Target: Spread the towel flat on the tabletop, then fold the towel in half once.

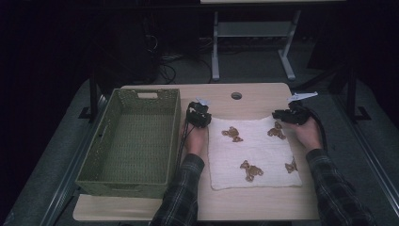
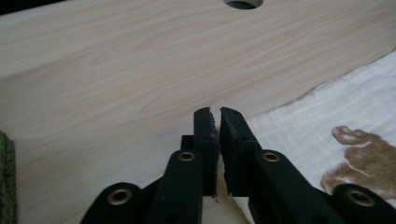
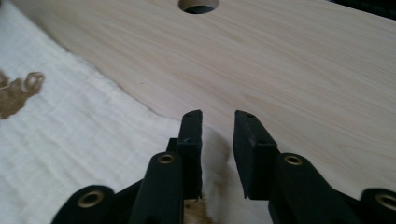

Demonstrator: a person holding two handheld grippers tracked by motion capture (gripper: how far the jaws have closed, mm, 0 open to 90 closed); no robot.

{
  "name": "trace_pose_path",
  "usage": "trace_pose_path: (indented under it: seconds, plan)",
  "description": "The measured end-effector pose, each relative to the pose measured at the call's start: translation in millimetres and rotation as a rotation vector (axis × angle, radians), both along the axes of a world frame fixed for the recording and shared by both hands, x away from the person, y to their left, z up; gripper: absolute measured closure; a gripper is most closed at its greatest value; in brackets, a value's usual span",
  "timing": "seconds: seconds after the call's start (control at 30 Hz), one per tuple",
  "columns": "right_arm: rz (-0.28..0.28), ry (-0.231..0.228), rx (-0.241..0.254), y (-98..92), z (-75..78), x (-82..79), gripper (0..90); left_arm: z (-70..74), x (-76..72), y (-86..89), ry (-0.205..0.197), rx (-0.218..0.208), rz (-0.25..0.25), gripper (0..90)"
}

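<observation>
A white towel (image 1: 256,153) printed with brown bears lies flat on the table (image 1: 254,96), right of a green basket (image 1: 134,141). The left gripper (image 2: 215,113), jaws nearly closed, and the right gripper (image 3: 218,116), jaws narrowly apart, sit at its far corners.

Towel (image 1: 254,153) far corners hidden under both grippers. Bear print (image 2: 362,158) cut off at frame edge (right side). Basket (image 2: 5,182) barely a sliver.

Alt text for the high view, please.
A person's two hands each hold a tool at the far corners of a white towel with brown bears: left tool, right tool. An empty green basket sits left of it on the table.
</observation>
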State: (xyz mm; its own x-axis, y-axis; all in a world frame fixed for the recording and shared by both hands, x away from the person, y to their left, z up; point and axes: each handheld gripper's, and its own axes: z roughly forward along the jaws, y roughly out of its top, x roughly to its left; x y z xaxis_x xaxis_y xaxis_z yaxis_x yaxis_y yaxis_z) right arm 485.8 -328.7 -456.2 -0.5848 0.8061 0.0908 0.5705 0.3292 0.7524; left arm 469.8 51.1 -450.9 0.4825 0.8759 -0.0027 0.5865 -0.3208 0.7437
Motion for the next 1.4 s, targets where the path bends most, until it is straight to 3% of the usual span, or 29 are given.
trace_pose_path:
  seconds: [0.17,0.27,0.5,0.7,0.87,0.93,1.1,1.4]
  plan:
    - [-0.023,0.021,-0.001,-9.9,-3.4,3.5,70.5,-5.4,1.6,-0.3,0.02,0.0,-0.007,72.1]
    - [-0.023,0.031,0.023,-13.3,-4.8,4.3,70.3,-6.9,2.4,-0.5,0.02,-0.008,-0.006,67.8]
    - [0.021,0.066,0.006,-5.1,-15.4,8.2,70.6,-16.5,6.5,1.1,0.055,-0.015,-0.002,67.0]
    - [0.035,0.086,0.01,-2.3,-18.6,9.2,80.2,-20.6,7.3,-0.2,0.06,-0.006,-0.011,71.6]
    - [0.038,0.098,0.014,-1.7,-18.0,7.6,85.3,-20.5,7.3,-0.1,0.071,-0.026,-0.019,85.2]
    - [0.035,0.089,0.012,-2.1,-16.1,6.5,85.7,-17.4,6.3,0.1,0.065,-0.029,-0.014,85.9]
    - [0.028,0.028,0.012,-6.7,-2.1,1.5,85.8,-1.0,1.6,1.2,0.005,-0.034,-0.001,86.4]
    - [0.008,-0.006,0.034,-15.4,19.0,-6.6,86.2,24.1,-6.2,1.1,-0.042,-0.041,-0.001,86.5]
